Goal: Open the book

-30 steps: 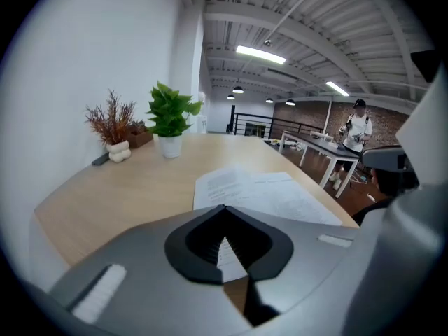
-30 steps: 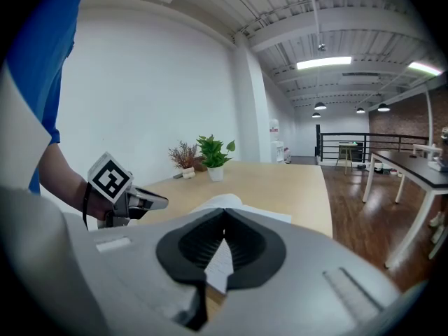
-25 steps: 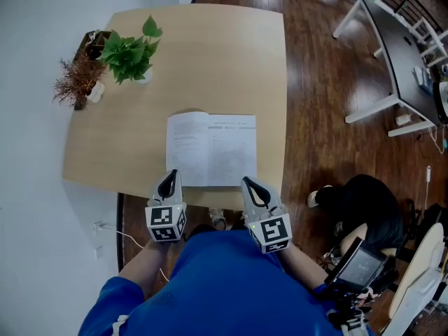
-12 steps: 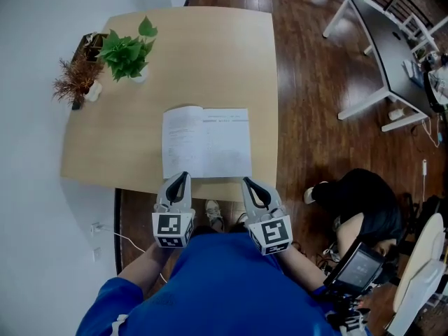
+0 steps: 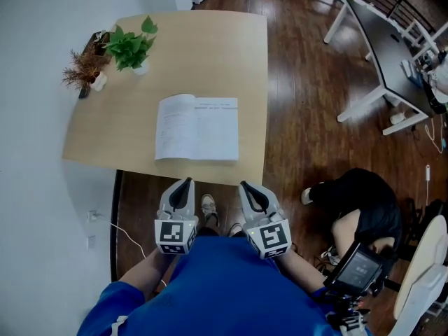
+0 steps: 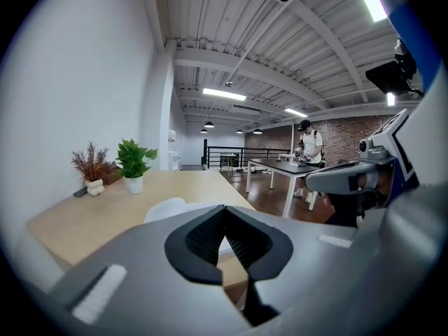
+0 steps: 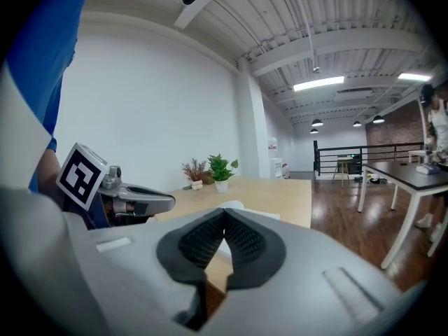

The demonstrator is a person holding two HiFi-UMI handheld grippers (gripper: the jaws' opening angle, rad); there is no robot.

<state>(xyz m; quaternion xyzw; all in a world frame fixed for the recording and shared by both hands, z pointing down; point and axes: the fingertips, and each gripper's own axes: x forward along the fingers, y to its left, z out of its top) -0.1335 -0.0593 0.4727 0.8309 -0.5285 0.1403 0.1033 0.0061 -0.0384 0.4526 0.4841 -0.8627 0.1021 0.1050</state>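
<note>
While book (image 5: 197, 129) lies open flat on table (image 5: 210, 47) near front edge, left gripper (image 5: 185, 182) and right gripper (image 5: 246, 185) hover just off table, both pinched together, nothing held.

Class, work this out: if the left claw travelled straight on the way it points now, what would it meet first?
Probably the open book on the table: the left claw, shut, aims at its near edge. Depth is unclear; it might catch the table's rim first.
</note>
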